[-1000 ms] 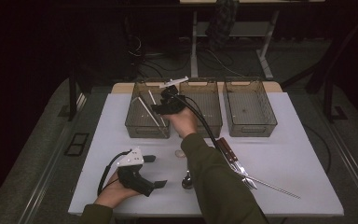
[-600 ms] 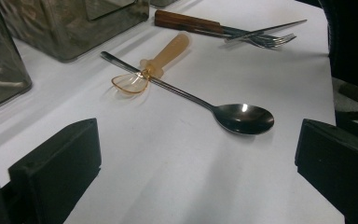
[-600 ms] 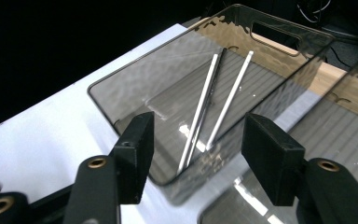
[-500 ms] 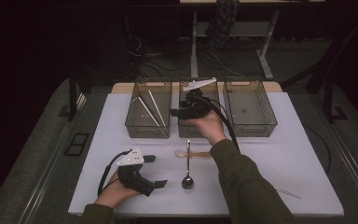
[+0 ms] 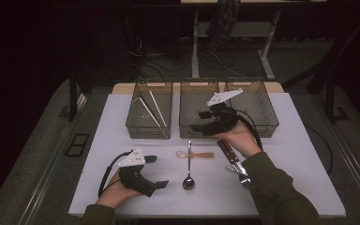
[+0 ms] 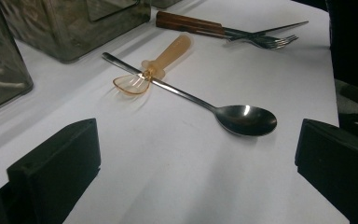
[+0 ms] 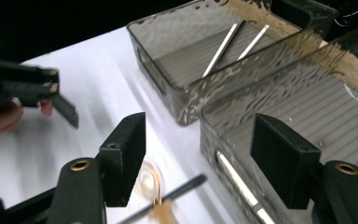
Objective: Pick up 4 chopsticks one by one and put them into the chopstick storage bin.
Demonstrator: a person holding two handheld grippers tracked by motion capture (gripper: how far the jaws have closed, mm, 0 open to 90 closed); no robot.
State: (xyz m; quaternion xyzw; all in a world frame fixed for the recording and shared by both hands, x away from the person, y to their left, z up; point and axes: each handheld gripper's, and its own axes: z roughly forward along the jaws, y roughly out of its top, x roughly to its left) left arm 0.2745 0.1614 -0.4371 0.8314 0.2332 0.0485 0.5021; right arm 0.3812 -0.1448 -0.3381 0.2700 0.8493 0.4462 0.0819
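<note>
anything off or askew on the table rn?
Minor only: the metal spoon lies across the small amber plastic spoon, the two crossed rather than side by side. A fork sits loose beside the brown-handled utensil. Nothing spilled or visibly damaged.

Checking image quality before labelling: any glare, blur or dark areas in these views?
High view: room dark, white table evenly lit, objects small. Left gripper view: sharp, a glare spot in the metal spoon bowl, soft shadows. Right gripper view: slight motion blur; ribbed bins ripple what lies behind their walls.
</note>
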